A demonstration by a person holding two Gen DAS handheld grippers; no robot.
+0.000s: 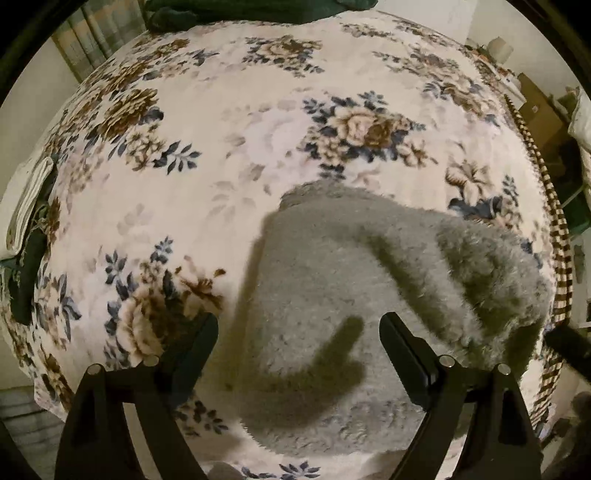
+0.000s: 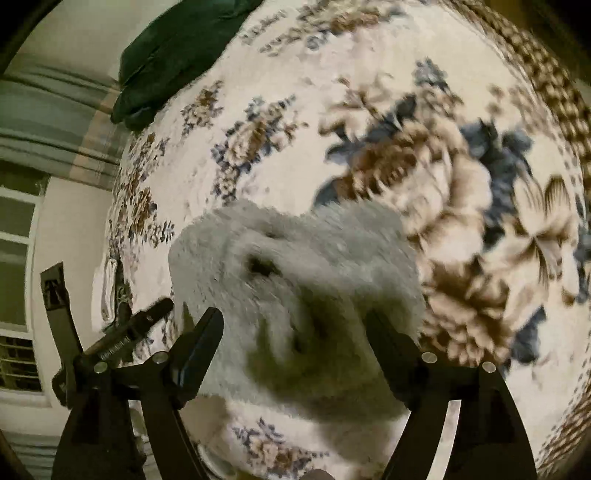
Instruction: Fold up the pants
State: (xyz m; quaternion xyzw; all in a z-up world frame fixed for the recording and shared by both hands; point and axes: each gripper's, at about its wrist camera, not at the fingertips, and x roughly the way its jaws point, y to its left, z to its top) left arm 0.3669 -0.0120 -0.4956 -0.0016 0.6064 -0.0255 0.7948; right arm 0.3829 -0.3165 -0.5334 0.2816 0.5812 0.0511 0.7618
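Fluffy grey pants [image 1: 332, 295] lie in a folded bundle on a floral blanket [image 1: 221, 155] covering a bed. My left gripper [image 1: 299, 332] is open and empty, hovering just above the bundle's left part, its shadow falling on the fleece. A raised fold of the pants [image 1: 491, 273] sits at the bundle's right end. In the right wrist view the pants [image 2: 295, 280] fill the centre, blurred. My right gripper [image 2: 295, 328] is open, its fingers either side of the fleece with a wide gap. The left gripper's body [image 2: 122, 339] shows at the left there.
A dark green garment [image 1: 236, 14] lies at the far edge of the bed, also in the right wrist view [image 2: 170, 55]. Folded white cloth [image 1: 29, 199] and dark fabric lie at the bed's left edge. A brown checked blanket border [image 1: 550, 229] runs along the right side. Curtains and a window are behind.
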